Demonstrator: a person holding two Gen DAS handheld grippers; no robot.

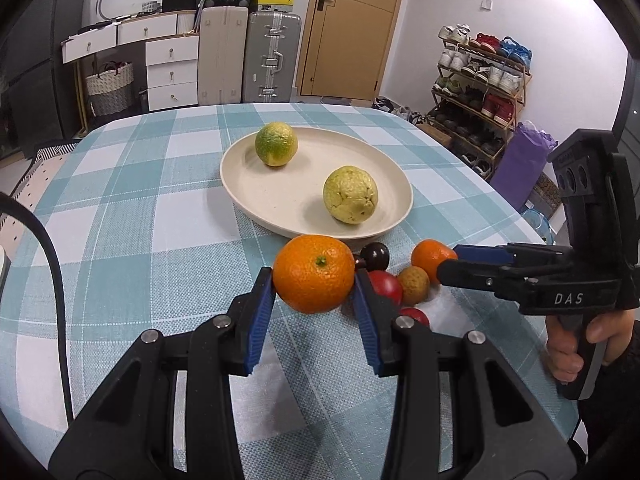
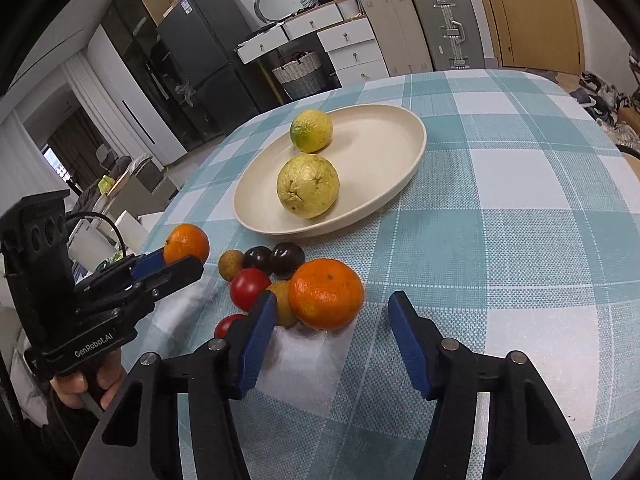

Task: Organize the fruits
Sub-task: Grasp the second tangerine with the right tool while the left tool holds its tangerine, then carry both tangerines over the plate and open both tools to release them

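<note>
Left tool up close, clamped on a big orange and lifting it clear of the checked table. Right tool spread apart around a second orange, pads not pressing, that fruit resting on the cloth. Crowded at nine o'clock of it: red tomatoes, a brownish fruit, two dark plums. Cream plate off at twelve o'clock, carrying a pale yellow-green fruit and a greener lime-like fruit behind it.
</note>
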